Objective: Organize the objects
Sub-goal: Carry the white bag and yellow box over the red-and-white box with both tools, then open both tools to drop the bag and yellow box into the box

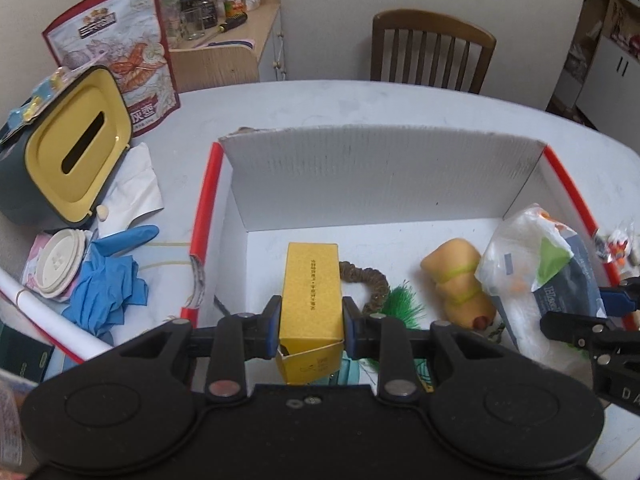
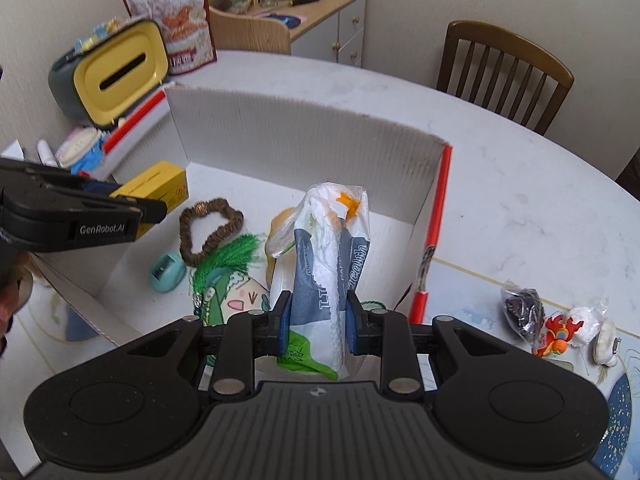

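Risk of collision inside white box point(image 1: 360, 176) — left gripper point(image 1: 311, 326) clamped on yellow carton point(image 1: 310, 292), right gripper point(image 2: 318, 322) clamped on tissue pack point(image 2: 332, 256) — crowded close together.

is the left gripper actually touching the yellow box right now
Touching. The left wrist view shows the left gripper with both blue pads pressed flush against the sides of the yellow box, no gap either side.

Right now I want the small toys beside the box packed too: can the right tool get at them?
Probably not yet: the right tool is shut on the tissue pack. The toys lie uncovered on the table outside the box.
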A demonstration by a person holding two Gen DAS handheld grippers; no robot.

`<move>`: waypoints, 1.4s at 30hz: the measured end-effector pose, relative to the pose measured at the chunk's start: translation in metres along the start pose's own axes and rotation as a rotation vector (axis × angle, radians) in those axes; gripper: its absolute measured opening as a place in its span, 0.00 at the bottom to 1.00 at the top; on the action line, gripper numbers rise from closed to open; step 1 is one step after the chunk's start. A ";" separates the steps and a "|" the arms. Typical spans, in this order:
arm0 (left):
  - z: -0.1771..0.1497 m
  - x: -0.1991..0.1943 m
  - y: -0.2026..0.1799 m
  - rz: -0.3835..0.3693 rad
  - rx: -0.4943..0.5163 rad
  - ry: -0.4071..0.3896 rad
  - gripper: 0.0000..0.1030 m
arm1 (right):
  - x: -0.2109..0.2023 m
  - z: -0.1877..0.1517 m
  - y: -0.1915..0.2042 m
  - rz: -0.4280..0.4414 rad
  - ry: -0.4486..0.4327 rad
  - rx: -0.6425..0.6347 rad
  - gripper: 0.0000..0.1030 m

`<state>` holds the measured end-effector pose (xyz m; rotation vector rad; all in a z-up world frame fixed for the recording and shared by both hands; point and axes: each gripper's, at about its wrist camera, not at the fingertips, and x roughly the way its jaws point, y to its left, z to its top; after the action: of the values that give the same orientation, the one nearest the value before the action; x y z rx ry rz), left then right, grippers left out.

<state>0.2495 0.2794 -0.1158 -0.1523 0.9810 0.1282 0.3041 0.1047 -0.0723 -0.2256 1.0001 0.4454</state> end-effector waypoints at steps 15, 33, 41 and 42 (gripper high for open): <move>0.006 0.033 -0.005 -0.005 0.063 0.110 0.27 | 0.012 -0.003 0.008 -0.026 0.025 -0.061 0.25; 0.007 0.032 -0.004 -0.019 0.054 0.161 0.33 | 0.000 -0.005 0.005 0.033 0.007 -0.051 0.30; 0.000 0.017 -0.008 -0.025 0.047 0.132 0.40 | -0.016 -0.009 0.000 0.057 -0.027 -0.024 0.30; -0.001 0.014 -0.009 -0.026 0.045 0.127 0.41 | -0.019 -0.009 -0.001 0.062 -0.033 -0.020 0.31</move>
<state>0.2582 0.2715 -0.1274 -0.1332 1.1069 0.0733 0.2887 0.0956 -0.0615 -0.2055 0.9723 0.5142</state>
